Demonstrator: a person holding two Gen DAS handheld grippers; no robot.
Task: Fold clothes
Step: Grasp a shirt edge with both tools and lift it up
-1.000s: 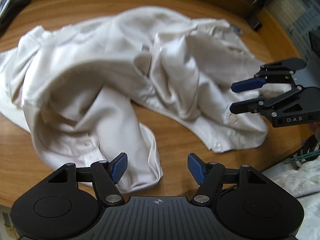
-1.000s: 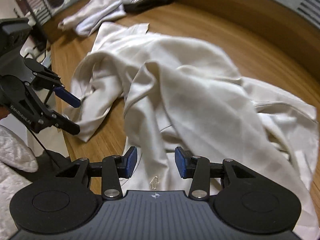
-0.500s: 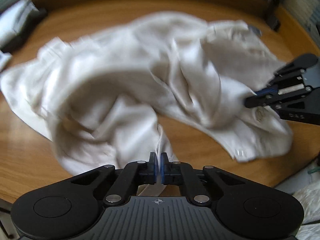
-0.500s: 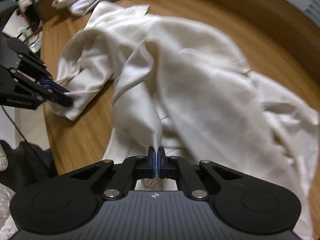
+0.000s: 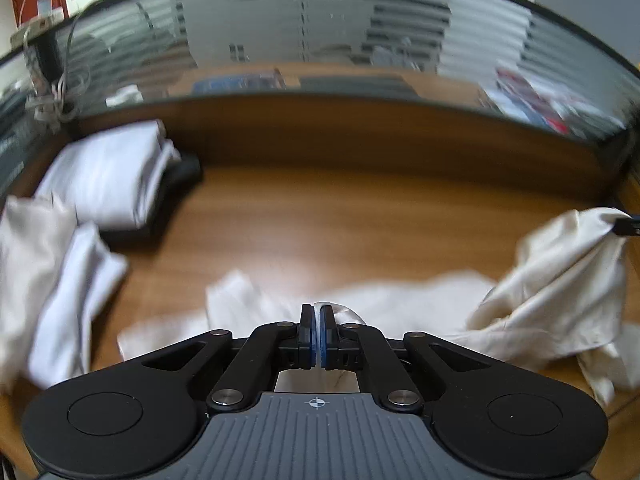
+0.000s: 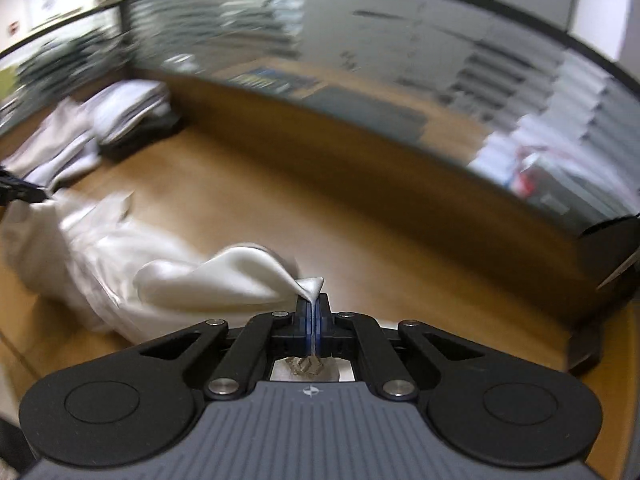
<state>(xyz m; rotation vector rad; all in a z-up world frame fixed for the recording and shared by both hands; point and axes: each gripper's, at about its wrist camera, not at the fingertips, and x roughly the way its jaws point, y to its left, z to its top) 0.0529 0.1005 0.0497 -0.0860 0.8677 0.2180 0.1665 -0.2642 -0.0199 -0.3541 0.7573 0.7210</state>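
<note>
A cream shirt point(image 5: 552, 280) hangs stretched between my two grippers above the wooden table point(image 5: 340, 220). My left gripper point(image 5: 317, 334) is shut on an edge of the shirt, with cloth pinched between the blue pads. My right gripper point(image 6: 312, 320) is shut on another edge of the same shirt point(image 6: 224, 276), which trails down and left to the table. The right gripper's tip shows at the far right of the left wrist view point(image 5: 628, 226), with cloth hanging from it. The left gripper's tip shows at the left edge of the right wrist view point(image 6: 20, 192).
A stack of folded white clothes on a dark garment point(image 5: 112, 176) lies at the table's back left; it also shows in the right wrist view point(image 6: 128, 112). A glass partition point(image 5: 320, 40) runs along the table's far edge. A dark object point(image 6: 608, 248) stands at the right.
Both grippers closed on the shirt's edges, then lifted and tilted up to face the partition. The shirt has risen off the table and is pulled out between them.
</note>
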